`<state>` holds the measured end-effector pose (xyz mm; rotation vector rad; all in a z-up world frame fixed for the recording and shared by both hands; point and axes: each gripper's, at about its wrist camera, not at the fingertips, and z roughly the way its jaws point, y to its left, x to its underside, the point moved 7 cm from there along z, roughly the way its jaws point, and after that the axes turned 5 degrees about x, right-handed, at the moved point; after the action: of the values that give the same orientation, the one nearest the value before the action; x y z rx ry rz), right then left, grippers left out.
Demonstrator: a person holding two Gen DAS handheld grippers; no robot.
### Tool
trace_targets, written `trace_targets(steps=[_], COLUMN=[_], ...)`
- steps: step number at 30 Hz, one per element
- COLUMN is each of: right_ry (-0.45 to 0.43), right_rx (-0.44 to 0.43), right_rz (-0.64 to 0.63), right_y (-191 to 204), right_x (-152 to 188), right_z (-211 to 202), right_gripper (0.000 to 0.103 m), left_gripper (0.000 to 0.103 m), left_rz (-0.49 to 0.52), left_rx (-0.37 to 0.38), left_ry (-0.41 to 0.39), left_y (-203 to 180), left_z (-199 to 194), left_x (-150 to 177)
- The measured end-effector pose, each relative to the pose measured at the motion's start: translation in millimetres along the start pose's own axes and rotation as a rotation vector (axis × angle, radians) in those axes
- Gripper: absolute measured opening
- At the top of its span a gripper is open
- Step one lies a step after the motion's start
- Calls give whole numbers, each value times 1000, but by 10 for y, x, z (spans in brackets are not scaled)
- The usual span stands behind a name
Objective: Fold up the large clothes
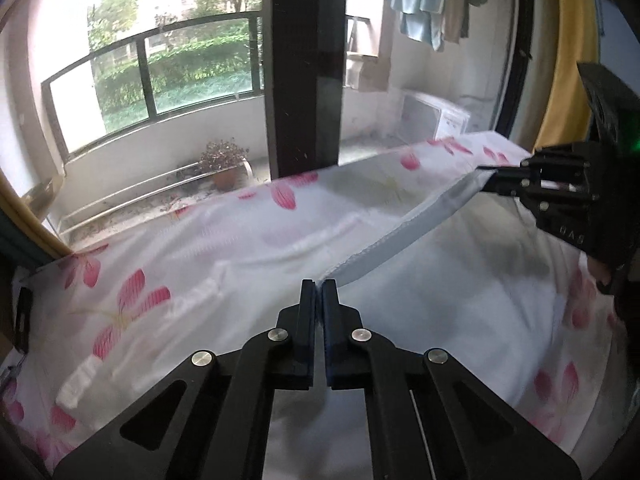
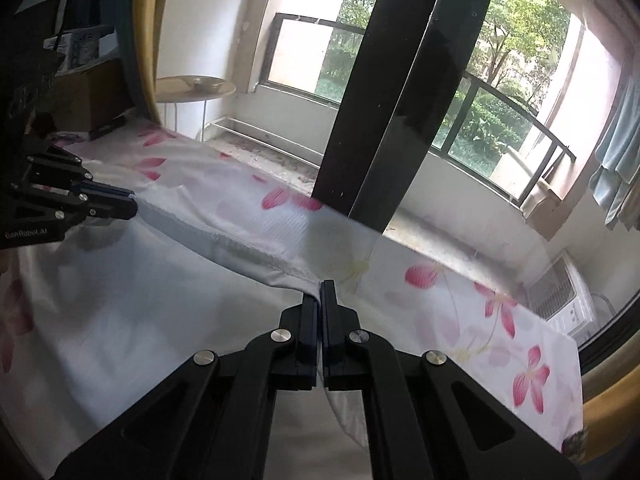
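A pale grey-white garment (image 1: 400, 224) has its hemmed edge stretched taut in the air between my two grippers, above a white sheet with pink flowers (image 1: 132, 292). My left gripper (image 1: 319, 285) is shut on one end of the hem. My right gripper (image 1: 486, 178) is shut on the other end, at the right of the left wrist view. In the right wrist view the right gripper (image 2: 321, 289) pinches the hem, the garment (image 2: 240, 244) runs to the left, and the left gripper (image 2: 132, 204) holds its far end. The garment's body hangs down below the hem.
The flowered sheet (image 2: 460, 312) covers a bed under the garment. Behind it a black door frame (image 1: 304, 68) and a balcony with a potted plant (image 1: 224, 164), an air conditioner unit (image 1: 434, 116), hanging laundry (image 1: 424, 0) and a round table (image 2: 196, 88). Yellow curtains (image 1: 568, 52) flank the doorway.
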<state>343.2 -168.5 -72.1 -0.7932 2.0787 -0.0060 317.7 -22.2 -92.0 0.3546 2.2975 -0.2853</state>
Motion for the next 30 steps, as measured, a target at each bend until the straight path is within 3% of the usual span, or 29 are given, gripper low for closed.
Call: trace_targets(steps=[8, 11, 13, 18, 19, 20, 22, 30], right_ry=[33, 65, 94, 156, 158, 145, 115, 65], right_rx=[0, 45, 56, 78, 91, 115, 144, 178], right_rz=[3, -4, 22, 72, 74, 78, 97, 151], right_y=[-84, -158, -234, -414, -436, -476, -550, -1008], right_x=[-132, -112, -69, -14, -17, -36, -73, -26], right_z=[439, 663, 795, 989, 986, 945, 842, 196], right_gripper=[1, 1, 1, 3, 16, 43, 69, 72], left_gripper=[6, 23, 42, 49, 49, 49, 50, 56], left_rz=[1, -32, -75, -150, -156, -160, -164, -164], left_rx=[-80, -132, -128, -124, -133, -145, -178, -276], left_ry=[26, 54, 74, 50, 39, 26, -3, -23], left_y=[284, 457, 572, 787, 824, 860, 944, 1164], left_z=[363, 517, 591, 419, 343, 259, 63, -571], left_x=[-267, -310, -330, -338, -338, -333, -309, 79])
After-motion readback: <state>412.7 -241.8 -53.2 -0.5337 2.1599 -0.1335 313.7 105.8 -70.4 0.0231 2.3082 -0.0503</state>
